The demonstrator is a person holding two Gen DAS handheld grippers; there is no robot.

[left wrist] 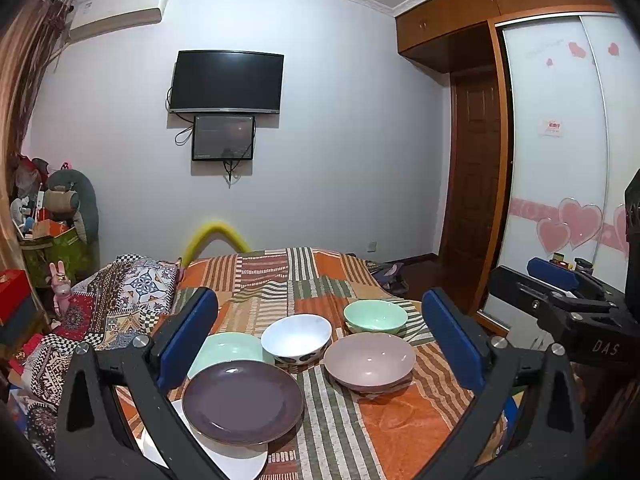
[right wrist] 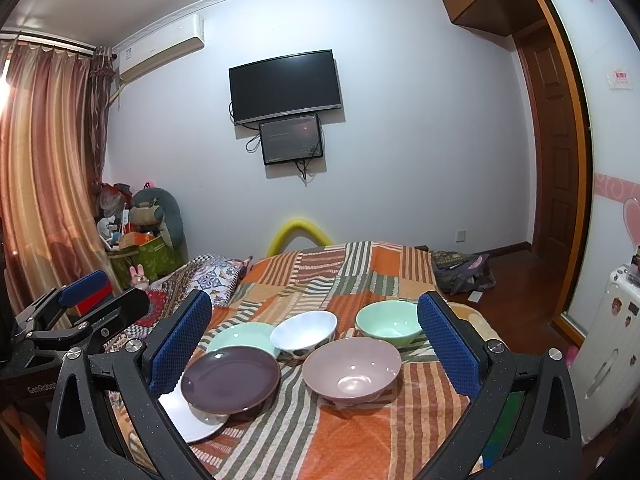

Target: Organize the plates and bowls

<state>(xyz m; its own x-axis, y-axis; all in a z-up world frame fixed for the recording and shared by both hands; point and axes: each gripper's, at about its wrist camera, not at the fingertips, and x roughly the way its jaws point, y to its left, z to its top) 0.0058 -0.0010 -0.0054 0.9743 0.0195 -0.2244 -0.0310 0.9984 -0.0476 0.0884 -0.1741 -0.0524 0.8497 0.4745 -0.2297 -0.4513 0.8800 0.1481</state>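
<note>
Here both tongs stand spread wide and empty: the left tongs (left wrist: 320, 336) and the right tongs (right wrist: 314, 340) each frame the crockery from the lower part of their views. On the striped patchwork cloth (left wrist: 340, 432) lie a purple plate (left wrist: 243, 400), resting on a white plate (left wrist: 236, 460) at lower left, with a mint plate (left wrist: 230, 350) just behind. A white bowl (left wrist: 297, 338) sits at centre, touching the mint plate's edge. A mauve bowl (left wrist: 369, 360) stands right of centre, a mint bowl (left wrist: 375, 316) just behind it.
</note>
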